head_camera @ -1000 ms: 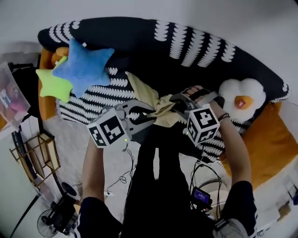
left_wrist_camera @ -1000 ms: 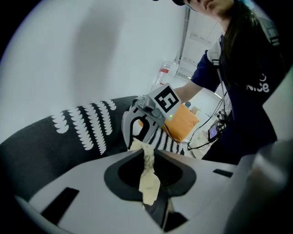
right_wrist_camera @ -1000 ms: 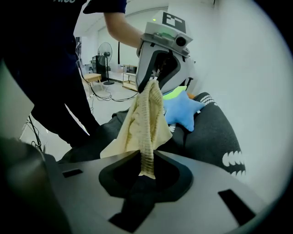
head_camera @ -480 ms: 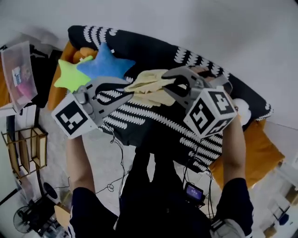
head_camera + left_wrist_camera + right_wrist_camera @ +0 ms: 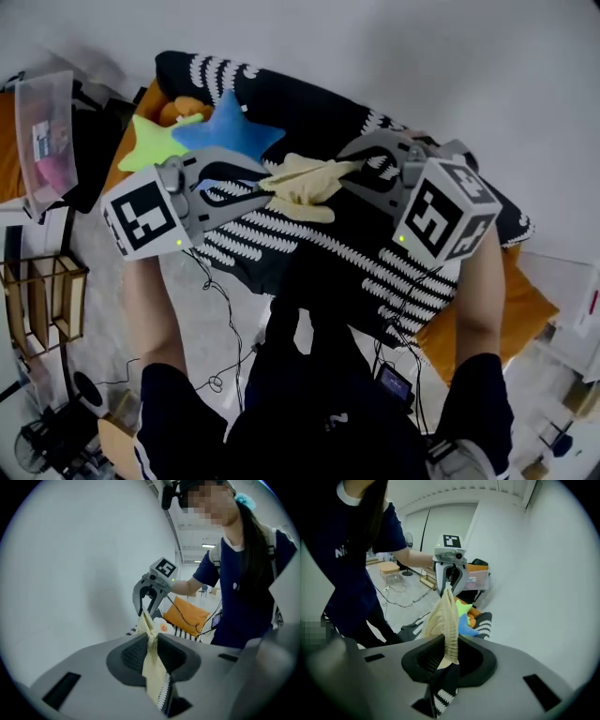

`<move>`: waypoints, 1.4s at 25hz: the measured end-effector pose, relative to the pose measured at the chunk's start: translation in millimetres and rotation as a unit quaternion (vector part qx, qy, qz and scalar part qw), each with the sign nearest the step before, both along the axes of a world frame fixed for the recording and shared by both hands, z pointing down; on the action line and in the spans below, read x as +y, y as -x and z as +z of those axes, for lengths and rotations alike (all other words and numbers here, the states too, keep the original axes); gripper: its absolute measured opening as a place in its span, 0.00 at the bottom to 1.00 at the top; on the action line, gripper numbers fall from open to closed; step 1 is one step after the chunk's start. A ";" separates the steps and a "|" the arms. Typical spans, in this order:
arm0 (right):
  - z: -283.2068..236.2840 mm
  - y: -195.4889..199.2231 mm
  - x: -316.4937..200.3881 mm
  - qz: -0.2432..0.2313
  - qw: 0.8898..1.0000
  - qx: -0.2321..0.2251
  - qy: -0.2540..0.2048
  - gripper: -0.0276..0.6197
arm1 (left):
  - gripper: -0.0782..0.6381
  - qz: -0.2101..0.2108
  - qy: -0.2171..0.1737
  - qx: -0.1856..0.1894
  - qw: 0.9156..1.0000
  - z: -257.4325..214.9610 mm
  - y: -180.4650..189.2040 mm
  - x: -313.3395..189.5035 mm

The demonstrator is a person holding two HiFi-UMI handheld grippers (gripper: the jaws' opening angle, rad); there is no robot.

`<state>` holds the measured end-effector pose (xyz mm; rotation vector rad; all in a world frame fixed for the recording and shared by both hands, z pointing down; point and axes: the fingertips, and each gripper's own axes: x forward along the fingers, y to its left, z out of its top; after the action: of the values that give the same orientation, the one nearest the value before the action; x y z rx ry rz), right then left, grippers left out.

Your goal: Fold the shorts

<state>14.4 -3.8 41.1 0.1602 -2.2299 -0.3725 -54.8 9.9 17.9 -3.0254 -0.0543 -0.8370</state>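
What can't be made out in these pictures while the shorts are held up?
- The shorts: bunched between left gripper and right gripper in the head view; waistband and legs can't be told apart.
- The clear box: head view, too small to tell its contents.
- The orange cushion: head view, partly behind the right arm.

So the left gripper had its jaws clamped together on a bunched strip of the pale yellow shorts, pads pressing from both sides. The fabric ran up taut to the right gripper, which pinched the far end, marker cube on top. Behind it sat an orange cushion, and a person in a navy top filled the right side. A plain white wall took up the left. A black-and-white striped bit showed low between the jaws, possibly the cover underneath.
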 end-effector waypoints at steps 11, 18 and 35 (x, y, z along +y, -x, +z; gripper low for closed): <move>41.5 7.0 -42.5 0.042 0.998 0.039 -0.030 0.17 | 0.21 -0.020 -0.013 -0.043 0.999 57.1 7.8 -64.6; 98.4 -10.2 35.7 0.030 0.998 0.058 -0.001 0.17 | 0.21 0.030 -0.016 -0.043 0.998 103.9 -10.5 19.0; 402.8 -31.0 354.1 0.068 0.931 0.142 0.330 0.17 | 0.21 0.038 0.347 -0.172 0.921 404.5 -29.0 328.0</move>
<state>45.4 350.3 443.8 -0.0973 -1.9256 0.4146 -25.8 337.9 422.4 -3.3884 -0.5835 -1.6313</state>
